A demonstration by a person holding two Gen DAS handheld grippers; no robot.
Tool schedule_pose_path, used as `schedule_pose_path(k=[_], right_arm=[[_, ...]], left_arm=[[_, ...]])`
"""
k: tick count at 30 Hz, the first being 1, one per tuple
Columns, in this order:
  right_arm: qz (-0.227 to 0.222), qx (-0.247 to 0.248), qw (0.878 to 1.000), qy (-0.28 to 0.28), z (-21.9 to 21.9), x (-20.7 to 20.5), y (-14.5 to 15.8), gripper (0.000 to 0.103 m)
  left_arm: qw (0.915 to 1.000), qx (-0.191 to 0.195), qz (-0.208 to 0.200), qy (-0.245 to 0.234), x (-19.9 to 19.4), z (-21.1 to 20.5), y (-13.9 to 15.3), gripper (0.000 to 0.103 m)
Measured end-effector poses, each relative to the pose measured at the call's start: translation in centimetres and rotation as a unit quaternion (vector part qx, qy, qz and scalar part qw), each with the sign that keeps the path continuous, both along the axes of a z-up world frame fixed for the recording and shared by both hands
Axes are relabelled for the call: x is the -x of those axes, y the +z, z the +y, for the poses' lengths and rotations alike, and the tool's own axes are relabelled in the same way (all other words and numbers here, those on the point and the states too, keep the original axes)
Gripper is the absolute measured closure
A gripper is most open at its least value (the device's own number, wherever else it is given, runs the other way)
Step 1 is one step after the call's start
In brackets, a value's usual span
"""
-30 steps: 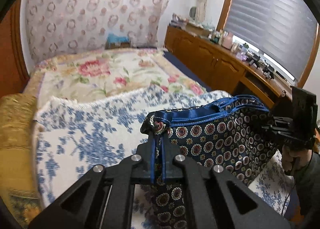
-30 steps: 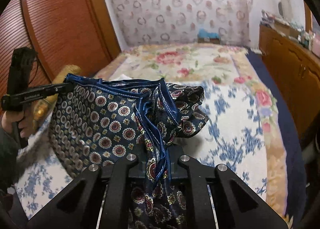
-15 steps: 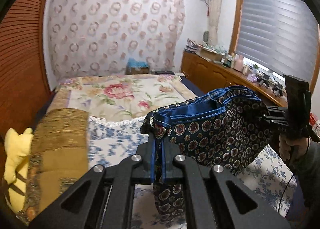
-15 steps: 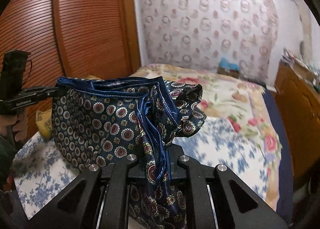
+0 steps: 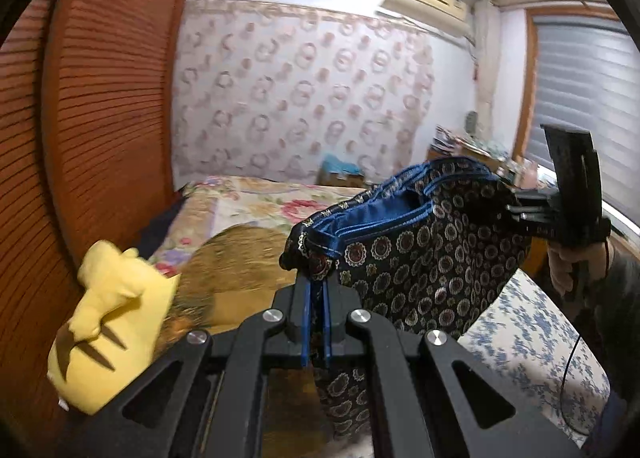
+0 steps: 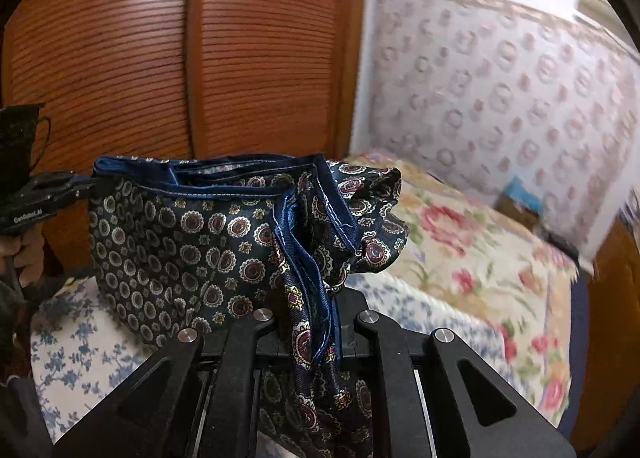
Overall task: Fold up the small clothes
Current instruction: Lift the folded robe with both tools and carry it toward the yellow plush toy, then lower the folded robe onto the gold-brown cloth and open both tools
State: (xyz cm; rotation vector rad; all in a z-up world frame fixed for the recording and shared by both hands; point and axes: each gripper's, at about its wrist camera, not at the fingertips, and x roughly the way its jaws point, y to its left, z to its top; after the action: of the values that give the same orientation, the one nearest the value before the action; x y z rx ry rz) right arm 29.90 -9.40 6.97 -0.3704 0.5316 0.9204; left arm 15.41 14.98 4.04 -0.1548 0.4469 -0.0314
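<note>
A navy patterned cloth with a blue hem hangs folded in several layers in the air above the bed, stretched between both grippers. My left gripper is shut on one end of its top edge. In the right wrist view the same cloth sags to the left, and my right gripper is shut on its bunched other end. The right gripper also shows at the far right of the left wrist view, and the left gripper at the far left of the right wrist view.
Below lies a bed with a blue-flowered white sheet and a floral quilt. A yellow plush toy and a golden cushion lie at its left side by the wooden louvred wardrobe. A wooden sideboard stands under the window.
Both grippers have lifted the cloth higher and swung toward the wardrobe side. The bed has dropped lower in both views; the plush toy has come close in the left wrist view.
</note>
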Motion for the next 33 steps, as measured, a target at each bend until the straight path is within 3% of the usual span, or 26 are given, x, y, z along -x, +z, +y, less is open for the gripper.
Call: schedule_pose_path(k=[6,11,18,24,27,28,33], right_arm=[[-0.033,0.052,0.995,0.074,8.2,-1.2,0.5,0.094],[-0.052,0.099,0.984,0.137,16.4,-1.6,-0.7,0.094],[-0.048,0.140,0.976,0.162,24.7,-2.8,-3.4,0.092],[-0.021,0.123,0.983,0.135,28.6,-4.0,-4.1,0.078],[-0.019,0.104,0.988,0.108,29.3,-4.5,-3.3,0.054],[-0.022,0.092,0.991,0.099,29.0,-4.6,-2.8,0.051],[-0.015,0.043,0.997,0.065,25.8,-5.3,-1.1,0.049]], left_arm=[[0.9980,0.021,0.011,0.059,2.0,3.7,-3.6,0.102],[0.9951,0.036,0.033,0.086,4.2,5.2,-6.5,0.101],[0.9908,0.058,0.066,0.102,5.2,6.8,-8.9,0.101],[0.9887,0.060,0.083,0.110,5.4,6.9,-9.9,0.101],[0.9877,0.063,0.087,0.114,5.4,7.1,-10.1,0.101],[0.9875,0.064,0.088,0.114,5.4,7.1,-10.2,0.101],[0.9870,0.063,0.091,0.116,5.4,6.9,-10.2,0.101]])
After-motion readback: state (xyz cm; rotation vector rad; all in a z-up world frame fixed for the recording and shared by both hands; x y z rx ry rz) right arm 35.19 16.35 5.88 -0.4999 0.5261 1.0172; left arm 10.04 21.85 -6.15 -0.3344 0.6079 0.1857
